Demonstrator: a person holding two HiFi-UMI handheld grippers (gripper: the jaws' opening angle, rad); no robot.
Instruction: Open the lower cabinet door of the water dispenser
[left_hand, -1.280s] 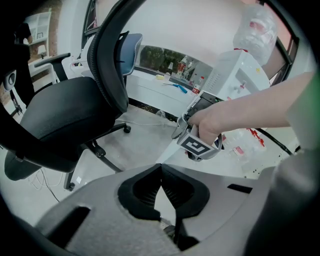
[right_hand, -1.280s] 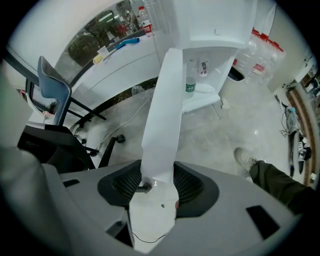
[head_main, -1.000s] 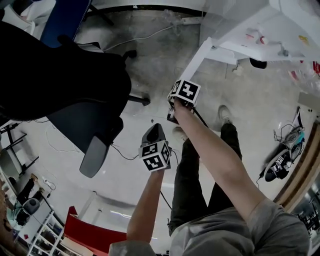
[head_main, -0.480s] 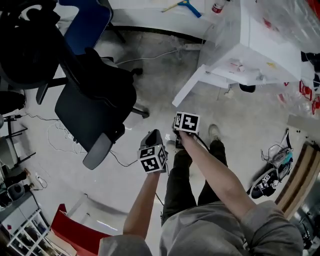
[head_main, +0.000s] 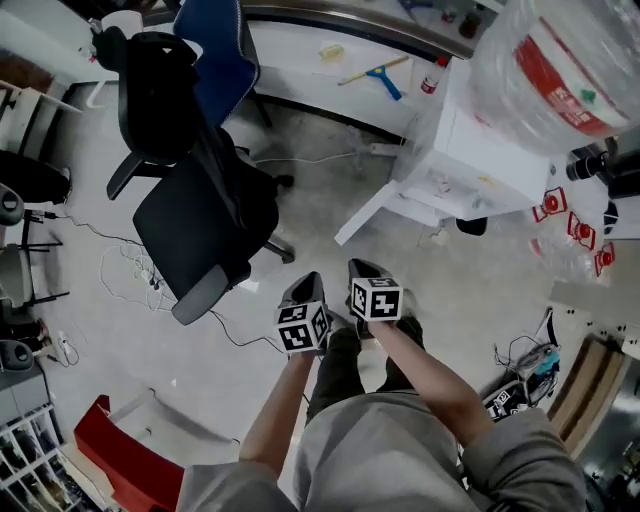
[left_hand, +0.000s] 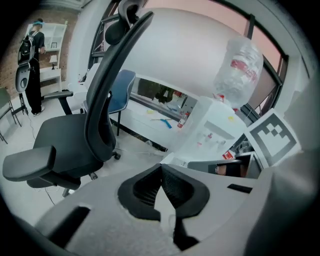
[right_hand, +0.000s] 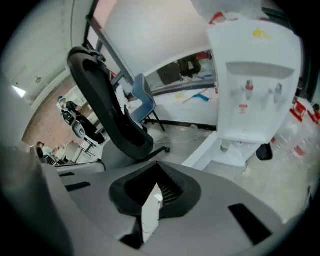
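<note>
The white water dispenser (head_main: 455, 150) stands at the upper right with a clear bottle (head_main: 545, 70) on top. Its lower cabinet door (head_main: 370, 215) is swung out over the floor; it also shows in the right gripper view as a white door (right_hand: 212, 145) below the taps. My left gripper (head_main: 310, 280) and right gripper (head_main: 360, 266) hang side by side close to my body, well short of the door. The left gripper (left_hand: 161, 165) is shut and empty. The right gripper (right_hand: 157, 162) has just been closing, with nothing between its jaws.
A black office chair (head_main: 200, 220) stands left of the grippers, a blue chair (head_main: 215, 50) behind it. Cables (head_main: 130, 265) trail over the floor. A red object (head_main: 120, 450) lies at the lower left. Spare bottles (head_main: 575, 230) and shoes (head_main: 520, 395) sit at the right.
Both grippers have risen and drawn back from the door's edge toward my body. The right gripper has rolled. The view has swung up to take in the dispenser and bottle.
</note>
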